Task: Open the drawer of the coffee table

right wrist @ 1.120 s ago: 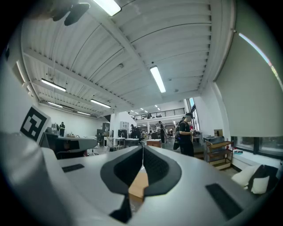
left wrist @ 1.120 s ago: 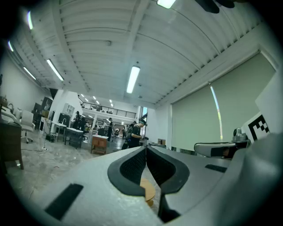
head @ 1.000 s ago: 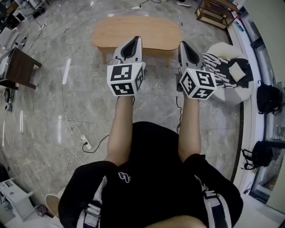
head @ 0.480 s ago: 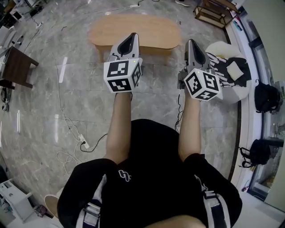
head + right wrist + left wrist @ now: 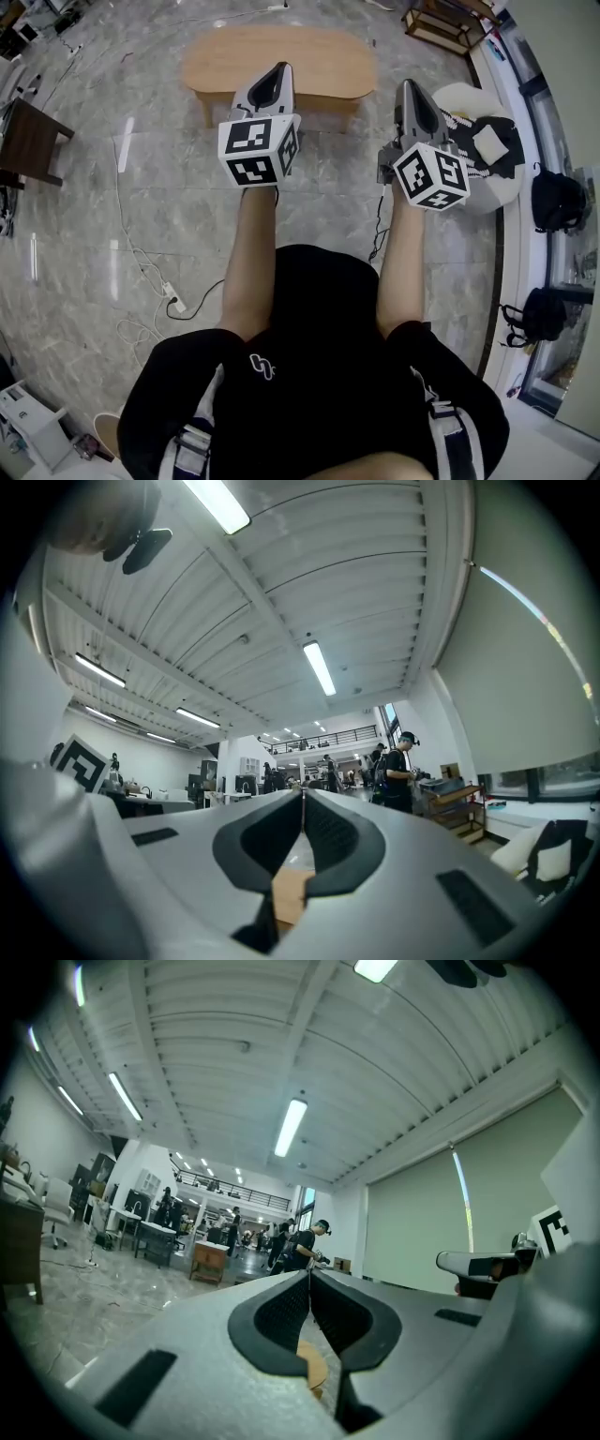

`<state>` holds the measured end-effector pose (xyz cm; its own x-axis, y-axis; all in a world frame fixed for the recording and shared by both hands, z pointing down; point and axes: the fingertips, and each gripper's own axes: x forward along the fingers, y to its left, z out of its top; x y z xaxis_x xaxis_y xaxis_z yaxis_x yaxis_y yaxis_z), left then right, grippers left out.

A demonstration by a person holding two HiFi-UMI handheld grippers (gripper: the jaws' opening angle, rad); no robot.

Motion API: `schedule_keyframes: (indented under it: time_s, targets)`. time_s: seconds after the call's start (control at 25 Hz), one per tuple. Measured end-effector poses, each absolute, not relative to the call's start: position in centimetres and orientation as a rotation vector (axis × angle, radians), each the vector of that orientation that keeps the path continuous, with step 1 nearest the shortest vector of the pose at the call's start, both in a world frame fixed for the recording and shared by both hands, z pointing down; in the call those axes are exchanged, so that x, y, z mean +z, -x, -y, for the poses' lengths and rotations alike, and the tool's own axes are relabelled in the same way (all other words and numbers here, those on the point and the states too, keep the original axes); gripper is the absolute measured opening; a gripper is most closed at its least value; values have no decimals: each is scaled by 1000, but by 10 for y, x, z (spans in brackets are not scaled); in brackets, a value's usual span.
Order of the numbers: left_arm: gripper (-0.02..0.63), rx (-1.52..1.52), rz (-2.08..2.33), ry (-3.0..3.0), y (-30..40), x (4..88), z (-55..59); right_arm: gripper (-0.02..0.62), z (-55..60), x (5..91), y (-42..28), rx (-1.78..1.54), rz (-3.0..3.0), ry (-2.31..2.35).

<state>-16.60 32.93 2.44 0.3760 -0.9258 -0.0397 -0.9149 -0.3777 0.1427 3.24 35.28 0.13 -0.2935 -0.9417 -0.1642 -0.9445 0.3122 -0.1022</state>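
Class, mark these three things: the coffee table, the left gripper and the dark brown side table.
coffee table [image 5: 323, 56]: head view, bare part of its wooden top.
left gripper [image 5: 280, 67]: head view, at its closed fingertips.
dark brown side table [image 5: 33, 136]: head view, middle of its top.

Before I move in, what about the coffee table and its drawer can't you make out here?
Drawer front and handle: in the head view, the coffee table is seen from above and small; the left hand-held gripper covers part of its near side.
Left gripper view: the shut jaws leave only a sliver of the table.
Right gripper view: the same behind the right hand-held gripper.
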Motion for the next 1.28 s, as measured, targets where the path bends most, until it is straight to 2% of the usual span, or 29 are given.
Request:
schedule_keyframes:
  time_s: [0.88,1.28]
  targets:
    - [11,-168,1695,-2547,175,43,-266,12,-292,11,-28,81,-2362,1719]
    - [11,-129,1742,-2503,155,55,-177,12,-190,25,-45,36,-2409,1677]
